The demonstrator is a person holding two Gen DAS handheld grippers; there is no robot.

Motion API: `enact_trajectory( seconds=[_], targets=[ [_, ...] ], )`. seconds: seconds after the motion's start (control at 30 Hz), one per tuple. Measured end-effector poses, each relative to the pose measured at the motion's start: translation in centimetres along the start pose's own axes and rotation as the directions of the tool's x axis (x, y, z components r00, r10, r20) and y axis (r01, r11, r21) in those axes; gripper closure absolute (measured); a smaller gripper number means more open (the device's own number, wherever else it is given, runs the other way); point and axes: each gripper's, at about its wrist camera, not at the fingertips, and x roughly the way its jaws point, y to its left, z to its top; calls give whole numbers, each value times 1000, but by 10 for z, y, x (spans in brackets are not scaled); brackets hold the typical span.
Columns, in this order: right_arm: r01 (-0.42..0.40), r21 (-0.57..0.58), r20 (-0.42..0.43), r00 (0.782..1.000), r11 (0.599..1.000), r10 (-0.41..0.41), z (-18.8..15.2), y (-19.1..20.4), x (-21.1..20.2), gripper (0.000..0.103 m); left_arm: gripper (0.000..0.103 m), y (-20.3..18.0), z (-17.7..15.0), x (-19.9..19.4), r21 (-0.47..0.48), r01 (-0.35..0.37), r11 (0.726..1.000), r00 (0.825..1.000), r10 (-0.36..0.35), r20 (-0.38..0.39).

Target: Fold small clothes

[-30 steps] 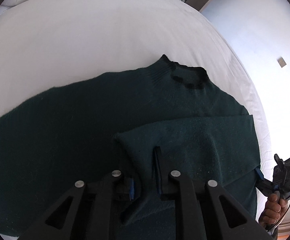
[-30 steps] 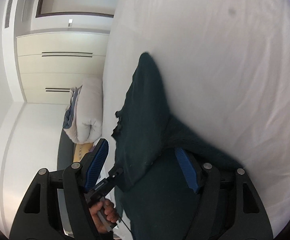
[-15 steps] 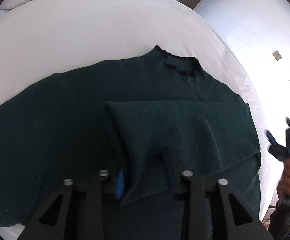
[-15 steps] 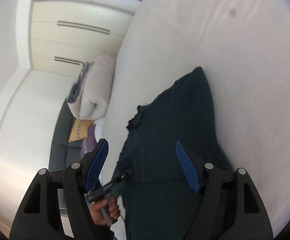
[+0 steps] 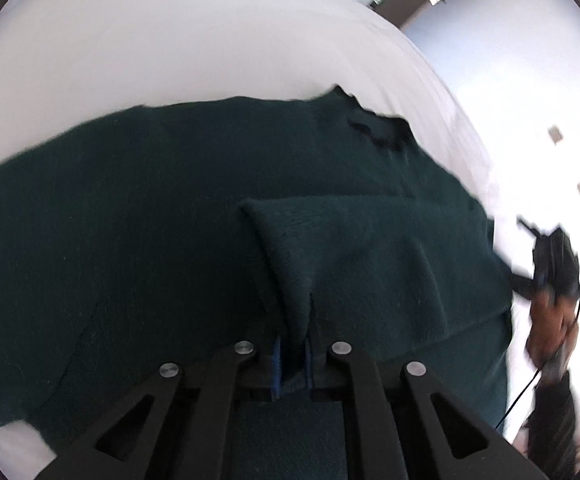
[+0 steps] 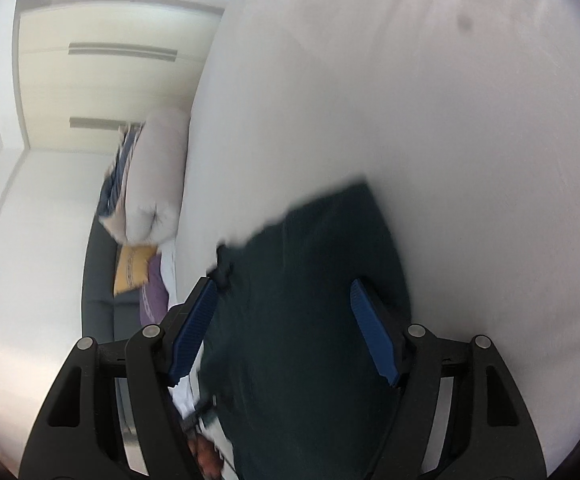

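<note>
Dark green sweater (image 5: 170, 240) lies spread flat on the white bed (image 5: 170, 52), collar (image 5: 378, 128) toward the far edge. One sleeve (image 5: 370, 264) is folded across the body. Left gripper (image 5: 292, 354) has just been closing and now pinches the sleeve's end between its blue pads. Right gripper (image 6: 286, 324) stands wide open above the sweater, nothing between its jaws. Both views are blurred.

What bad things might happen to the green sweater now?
The left gripper has just been closing and pinches only a small bunch of the folded sleeve, so it may slip out. Pulling could wrinkle the green sweater. The right gripper is open, holding nothing down.
</note>
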Motion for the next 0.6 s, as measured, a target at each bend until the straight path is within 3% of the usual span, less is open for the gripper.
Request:
enact_trajectory(
  seconds=[0.1, 0.17, 0.23, 0.33, 0.4, 0.47, 0.6],
  targets=[
    [3, -26, -19, 1000, 1000, -3, -26, -3, -16, 34, 89, 4, 5, 2, 2, 24, 1000, 999, -24, 21],
    [-8, -33, -25, 1000, 999, 7, -42, -8, -31, 34, 81, 5, 5, -1, -10, 47, 999, 999, -47, 22],
    [14, -40, -6, 1000, 999, -15, -55, -11, -49, 33, 47, 8, 1, -13, -25, 65, 998, 997, -64, 43],
    [35, -49, 7, 999, 998, -34, -78, -13, -71, 31, 13, 25, -14, -54, -72, 41, 997, 987, -29, 155],
    [10, -61, 11, 1000, 998, -9, -103, -9, -88, 31, 12, 48, -29, -83, -127, 52, 991, 972, -21, 234],
    [-20, -81, 16, 1000, 997, 21, -121, -5, -99, 31, 12, 87, -53, -114, -223, 132, 966, 948, -57, 313],
    [-65, -103, -12, 998, 993, 64, -160, 16, -100, 31, 12, 177, -113, -171, -448, 265, 854, 879, -23, 477]
  ],
)
